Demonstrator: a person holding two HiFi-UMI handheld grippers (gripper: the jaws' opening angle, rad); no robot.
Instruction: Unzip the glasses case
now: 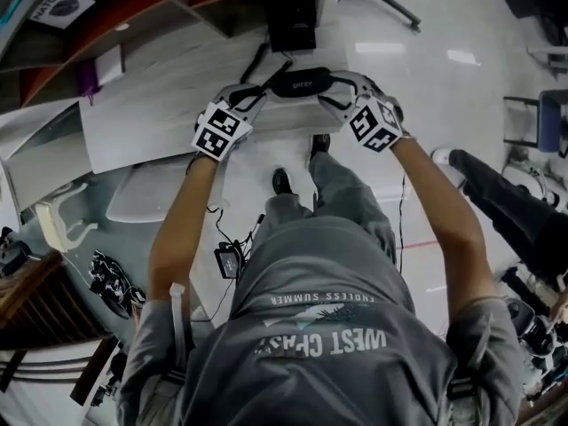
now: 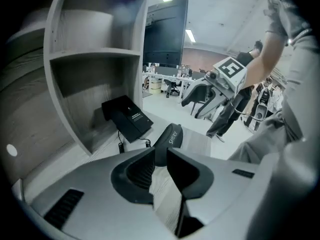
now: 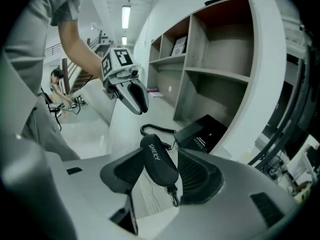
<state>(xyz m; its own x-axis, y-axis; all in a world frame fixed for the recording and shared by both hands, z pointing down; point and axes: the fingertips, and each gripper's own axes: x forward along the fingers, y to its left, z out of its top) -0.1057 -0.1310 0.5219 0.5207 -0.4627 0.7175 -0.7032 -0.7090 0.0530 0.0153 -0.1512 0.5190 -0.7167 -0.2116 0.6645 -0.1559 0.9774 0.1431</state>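
A black zipped glasses case (image 1: 302, 84) printed SHERY lies on the pale table (image 1: 151, 131) near its front edge. My left gripper (image 1: 256, 95) sits at the case's left end, my right gripper (image 1: 341, 97) at its right end. In the left gripper view the jaws of my left gripper (image 2: 161, 154) stand a narrow gap apart with nothing in it, and the case (image 2: 170, 136) lies just beyond the tips. In the right gripper view my right gripper (image 3: 161, 157) is open and the case (image 3: 159, 165) lies lengthwise between the jaws, its metal clip (image 3: 174, 197) pointing toward the camera.
A black box (image 3: 200, 133) with a coiled cable (image 3: 155, 130) sits just behind the case, under a grey shelf unit (image 2: 90, 59). The table's front edge is right below the grippers. A white chair (image 1: 62, 220) stands on the floor at left, and another person's legs (image 1: 506, 198) are at right.
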